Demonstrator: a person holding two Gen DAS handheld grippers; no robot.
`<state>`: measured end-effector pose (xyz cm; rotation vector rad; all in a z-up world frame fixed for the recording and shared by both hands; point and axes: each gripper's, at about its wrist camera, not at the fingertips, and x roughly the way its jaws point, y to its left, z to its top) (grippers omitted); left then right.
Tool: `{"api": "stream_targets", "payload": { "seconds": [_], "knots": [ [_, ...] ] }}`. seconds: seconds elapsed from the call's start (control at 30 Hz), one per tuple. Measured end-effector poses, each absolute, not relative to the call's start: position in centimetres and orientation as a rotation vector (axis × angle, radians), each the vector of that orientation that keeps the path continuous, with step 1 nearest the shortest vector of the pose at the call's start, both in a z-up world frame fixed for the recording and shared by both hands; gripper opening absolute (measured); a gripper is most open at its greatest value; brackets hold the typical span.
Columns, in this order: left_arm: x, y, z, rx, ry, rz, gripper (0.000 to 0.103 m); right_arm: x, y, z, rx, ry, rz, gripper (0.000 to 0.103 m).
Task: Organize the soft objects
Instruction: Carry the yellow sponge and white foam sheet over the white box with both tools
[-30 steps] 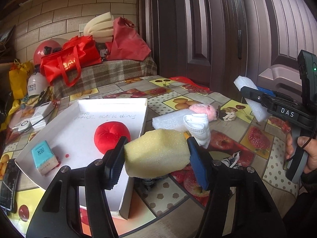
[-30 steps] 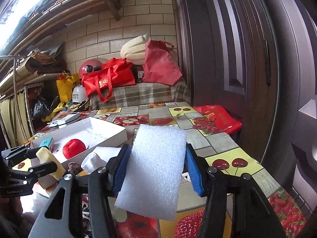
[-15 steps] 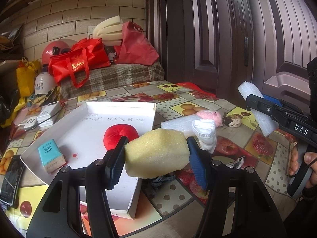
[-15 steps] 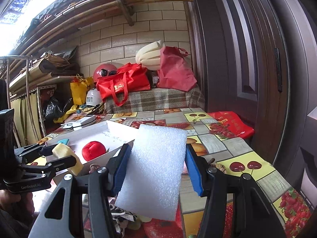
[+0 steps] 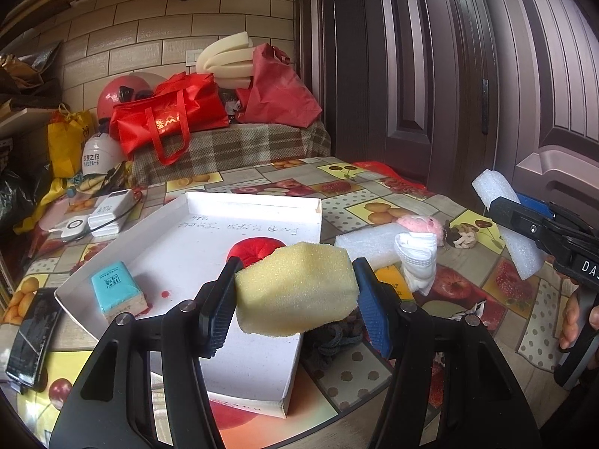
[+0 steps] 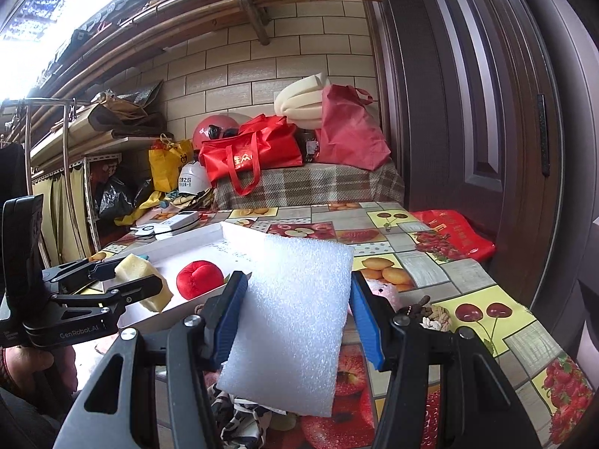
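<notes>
So far only part of the sorting looks done: a red plush ball [image 5: 258, 249] and a small teal tissue pack [image 5: 116, 291] lie in the white cardboard tray [image 5: 239, 202]. My left gripper [image 5: 295, 295] is clamped on a porous yellow sponge [image 5: 295, 292], held above the tray's near right corner. My right gripper [image 6: 295, 314] pinches a flat white foam sheet [image 6: 292, 318] (bubbly, stiff-looking) over the table [image 6: 468, 273]. Left outside, right of the tray: another foam slab [image 5: 365, 245], a folded white cloth [image 5: 417, 262], a pink fuzzy toy [image 5: 419, 222].
</notes>
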<state>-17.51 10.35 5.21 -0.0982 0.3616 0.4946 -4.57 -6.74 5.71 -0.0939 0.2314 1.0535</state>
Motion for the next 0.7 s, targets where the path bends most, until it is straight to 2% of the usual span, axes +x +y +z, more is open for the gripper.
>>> {"api": "stream_targets", "payload": {
  "seconds": [0.7],
  "knots": [
    [-19.4,16.9,4.9,-0.141,0.361,0.669,0.060,-7.8,-2.5,5.4,-0.171,0.245,1.216,0.055]
  ]
}}
